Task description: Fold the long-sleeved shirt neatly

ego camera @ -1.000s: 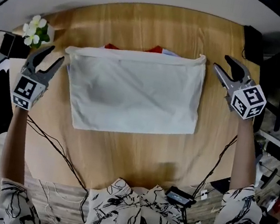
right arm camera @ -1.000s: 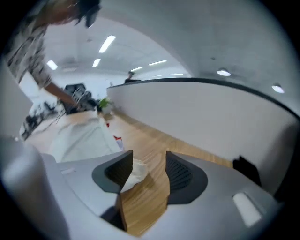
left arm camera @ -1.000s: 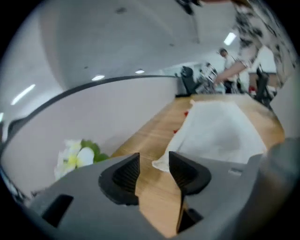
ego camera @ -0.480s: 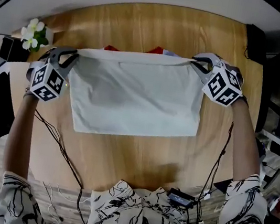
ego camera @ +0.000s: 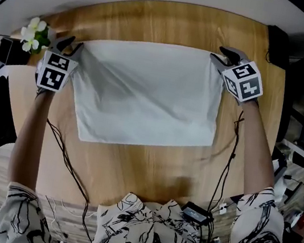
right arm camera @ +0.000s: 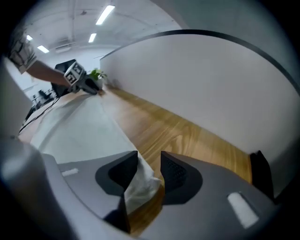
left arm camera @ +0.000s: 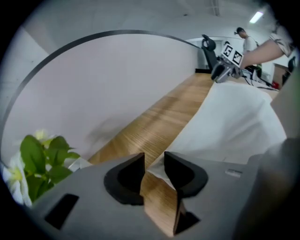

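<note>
1. Progress is judged as partway: the white fabric long-sleeved shirt point(ego camera: 148, 91) is spread as a wide rectangle on the round light-wood table point(ego camera: 150, 164), with no sleeve left showing.
2. The shirt's far left corner is met by the left gripper point(left arm camera: 153, 157). Its jaws have just been closing and are pinched on the tip of that corner, with only a narrow gap behind it.
3. The far right corner is met by the right gripper point(right arm camera: 149, 154). Its jaws have just been opening and now stand spread. The bunched corner lies between them against one jaw and is not clamped.
4. The step in hand is judged to be the setting down of the far edge, with release begun on the right side only.
5. For the next move, the left corner needs to be let go and both grippers drawn clear without dragging the cloth. The slack creases across the middle can then be flattened before one side is carried over onto the other with edges matched.
</note>
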Available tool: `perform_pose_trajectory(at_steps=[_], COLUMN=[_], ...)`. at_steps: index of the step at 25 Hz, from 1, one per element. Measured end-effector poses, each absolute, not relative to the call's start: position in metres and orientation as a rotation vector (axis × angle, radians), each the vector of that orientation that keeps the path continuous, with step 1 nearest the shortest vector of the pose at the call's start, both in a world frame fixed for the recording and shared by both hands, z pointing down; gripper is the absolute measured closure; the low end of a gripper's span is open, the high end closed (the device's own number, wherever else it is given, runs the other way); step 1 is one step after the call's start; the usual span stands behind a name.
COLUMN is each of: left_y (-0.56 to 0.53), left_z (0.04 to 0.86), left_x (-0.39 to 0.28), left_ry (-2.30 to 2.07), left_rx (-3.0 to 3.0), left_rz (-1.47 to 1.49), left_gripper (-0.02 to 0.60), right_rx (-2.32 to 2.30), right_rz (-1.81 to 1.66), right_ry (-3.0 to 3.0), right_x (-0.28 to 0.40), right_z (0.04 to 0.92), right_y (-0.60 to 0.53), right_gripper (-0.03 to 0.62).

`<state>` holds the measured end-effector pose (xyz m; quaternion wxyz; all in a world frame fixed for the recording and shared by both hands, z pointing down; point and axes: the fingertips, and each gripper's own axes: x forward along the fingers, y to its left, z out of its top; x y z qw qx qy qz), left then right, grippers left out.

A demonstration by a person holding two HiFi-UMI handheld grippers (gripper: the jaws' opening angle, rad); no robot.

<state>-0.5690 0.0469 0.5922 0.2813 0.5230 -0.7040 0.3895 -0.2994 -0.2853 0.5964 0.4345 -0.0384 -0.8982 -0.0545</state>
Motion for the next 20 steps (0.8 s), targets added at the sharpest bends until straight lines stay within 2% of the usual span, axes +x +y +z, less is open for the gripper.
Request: perform_pose_trajectory(at_steps=[5,8,11,15,20], left_y=[0.064,0.089,0.121,0.164,0.206], left_z=[0.548,0.512,0.485,0.474,0.511], left_x=[-0.562,-0.53,-0.483,-0.421,-0.362], left_ry=[-2.113,-2.183,-2.195,-2.17,-2.047], left_rx=[1.379,1.411,1.453,1.455,1.381], left_rz=[0.793,0.6,0.586,0.598,0.53], left_gripper=[0.446,0.421,0.403,0.396,0.401], right_rx=[0.131,0.162,0.167,0.161,0.141], right_rz=[0.065,0.109,0.166,0.224,0.285], right_ry=[-2.432,-2.535,-2.587,-2.542,-2.408], right_x=[-0.276,-0.25,-0.21,-0.146,-0.081], right_z=[0.541,0.499,0.473,0.476,0.511], right_y=[-0.306,-0.29,-0.263,-0.217,-0.161], right_gripper=[0.416,0.396,0.393,0.385,0.364])
